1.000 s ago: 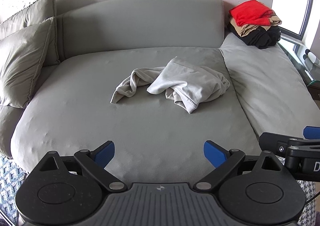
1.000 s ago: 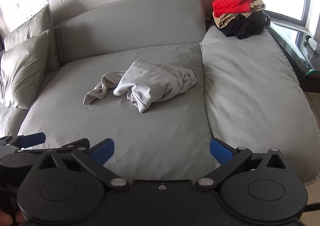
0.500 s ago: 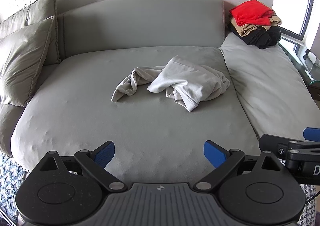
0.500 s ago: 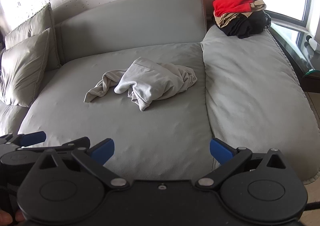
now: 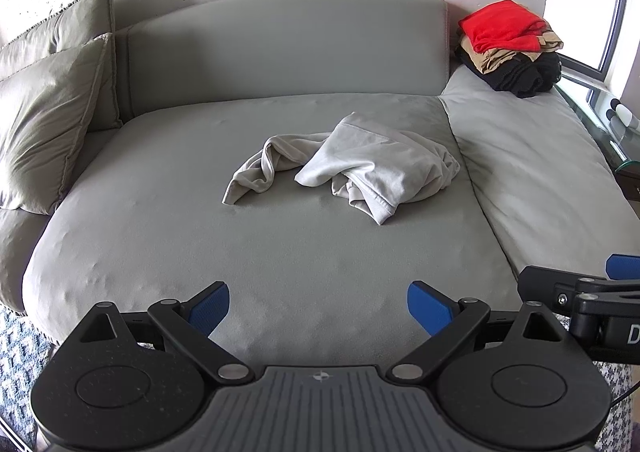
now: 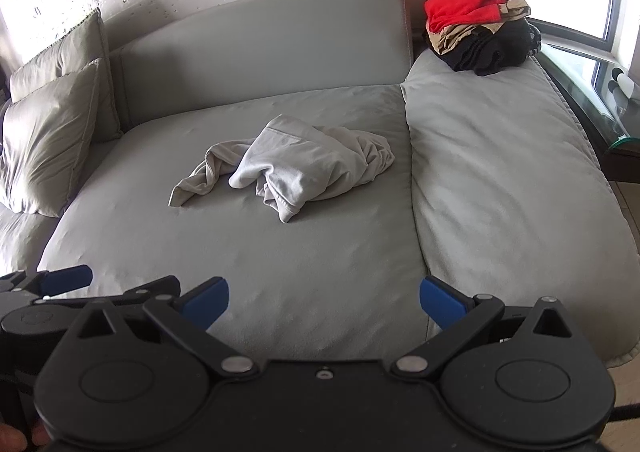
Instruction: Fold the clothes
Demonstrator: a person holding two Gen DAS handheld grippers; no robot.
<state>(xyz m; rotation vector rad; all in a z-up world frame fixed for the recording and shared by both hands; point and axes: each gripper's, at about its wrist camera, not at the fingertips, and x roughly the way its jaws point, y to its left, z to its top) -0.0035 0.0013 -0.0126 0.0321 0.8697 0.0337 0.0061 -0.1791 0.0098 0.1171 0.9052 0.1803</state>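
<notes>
The crumpled shirt (image 5: 352, 167) hid its own collar and one sleeve in its folds, the black clothes (image 6: 492, 47) under the red top (image 6: 464, 7) were too dark to tell apart, and the right tongs (image 5: 616, 280) were cut off at the frame's edge.

Grey sofa (image 5: 280, 252), two cushions (image 5: 44, 123)

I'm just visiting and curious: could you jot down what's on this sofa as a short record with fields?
garment to fold: pale grey shirt, crumpled in the middle of the sofa
left tongs: open, holding nothing
right tongs: open, holding nothing
clothes pile: red on top, tan, then black, at the far right corner
cushions: two, at left
</notes>
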